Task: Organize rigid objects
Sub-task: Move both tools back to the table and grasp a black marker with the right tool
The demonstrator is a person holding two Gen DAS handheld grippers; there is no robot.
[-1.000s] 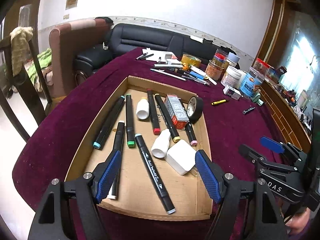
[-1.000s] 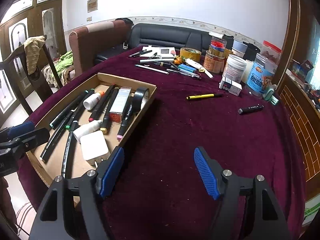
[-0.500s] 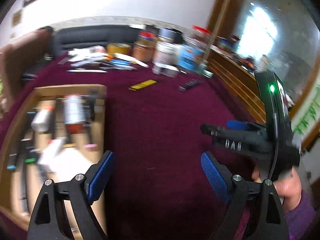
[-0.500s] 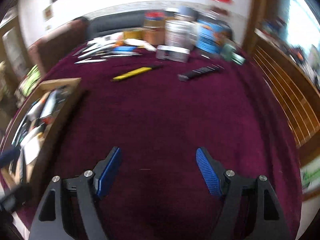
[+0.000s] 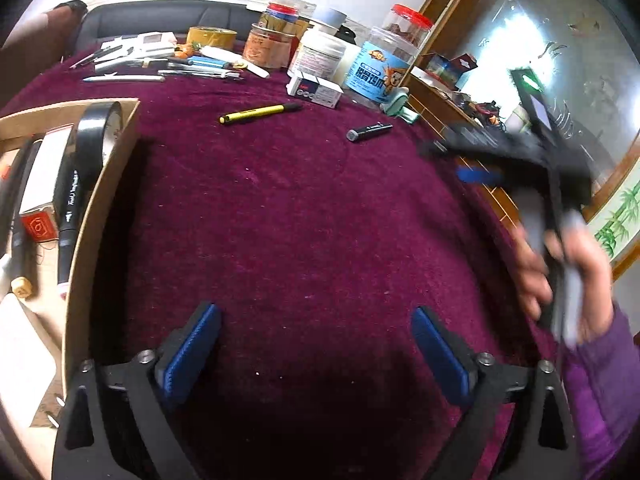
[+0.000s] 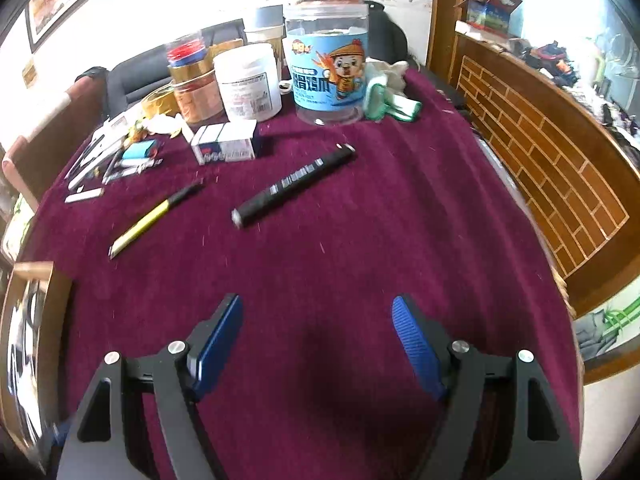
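your left gripper (image 5: pixel 316 344) hangs over bare maroon cloth (image 5: pixel 280 220), jaws spread wide after just opening further, nothing between them. your right gripper (image 6: pixel 316 340) is parted too, also empty, over the same cloth. in the right wrist view the black marker (image 6: pixel 294 182) lies at 12 o'clock from that gripper, well apart, with the yellow pen (image 6: pixel 154 216) at about 10 o'clock, both flat on the cloth. in the left wrist view the cardboard tray (image 5: pixel 100 200) sits at 9 o'clock, holding a tape roll (image 5: pixel 94 136), markers and a small box. at 3 o'clock your right hand (image 5: pixel 568 272) shows blurred, gripping its tool. jars (image 6: pixel 326 64) stand at the far edge.
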